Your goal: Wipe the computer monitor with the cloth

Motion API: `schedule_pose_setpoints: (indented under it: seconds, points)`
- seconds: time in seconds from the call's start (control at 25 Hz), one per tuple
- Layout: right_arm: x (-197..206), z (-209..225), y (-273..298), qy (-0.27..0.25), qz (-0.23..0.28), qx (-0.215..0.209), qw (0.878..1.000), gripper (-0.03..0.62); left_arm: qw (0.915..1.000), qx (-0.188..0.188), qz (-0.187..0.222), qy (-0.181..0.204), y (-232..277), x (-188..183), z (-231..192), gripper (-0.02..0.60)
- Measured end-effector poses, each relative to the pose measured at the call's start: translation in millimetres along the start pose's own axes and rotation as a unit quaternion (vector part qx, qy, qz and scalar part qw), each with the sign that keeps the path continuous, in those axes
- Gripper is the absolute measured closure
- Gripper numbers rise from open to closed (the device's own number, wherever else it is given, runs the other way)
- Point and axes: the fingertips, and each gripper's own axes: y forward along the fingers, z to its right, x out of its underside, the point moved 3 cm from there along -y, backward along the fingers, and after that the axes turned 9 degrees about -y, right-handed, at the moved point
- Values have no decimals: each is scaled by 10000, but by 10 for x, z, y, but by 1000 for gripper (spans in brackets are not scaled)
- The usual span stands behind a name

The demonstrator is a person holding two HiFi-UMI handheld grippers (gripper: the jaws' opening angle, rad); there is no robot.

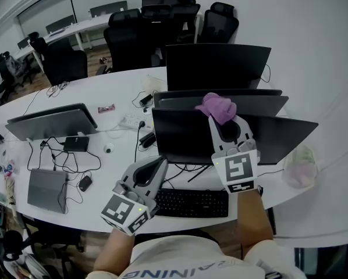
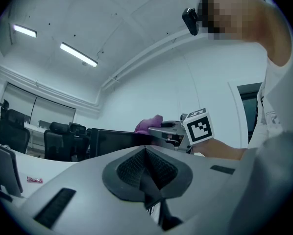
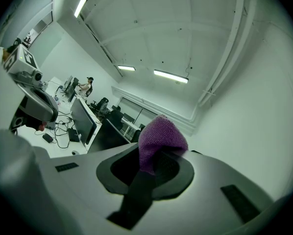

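1. The white tabletop point(image 1: 92, 89) curves in front of you and carries several dark screens.
2. The nearest monitor point(image 1: 180, 135) stands directly before you, with a black keyboard point(image 1: 191, 203) lying at its foot.
3. Your right claw point(image 1: 220, 118) reaches up to that monitor's top edge, jaws clamped on the purple cloth point(image 1: 217, 106).
4. Your left claw point(image 1: 161, 161) hangs low by the keyboard's left end, jaws pressed together with nothing between them.
5. The cloth bunches out past the right claw's tips; you cannot tell whether it touches the screen
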Motion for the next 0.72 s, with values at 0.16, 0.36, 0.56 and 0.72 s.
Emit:
schedule_pose_setpoints:
  seconds: [0.16,0.36,0.56,0.72]
  points:
    - [100,104,-92,17,-25,58,10000,539,10000,37,-1,24,83,29,108,574]
    - [185,213,-165,50,-32,121,9999,539,10000,48,-6,46,157,52,191,574]
    - [258,308,-229,76,-21,160,9998,539,9999,88,-9,73,261,71,277,574]
    - [367,403,-301,90,-31,213,9997,539,9998,143,-28,95,373,122,368,575]
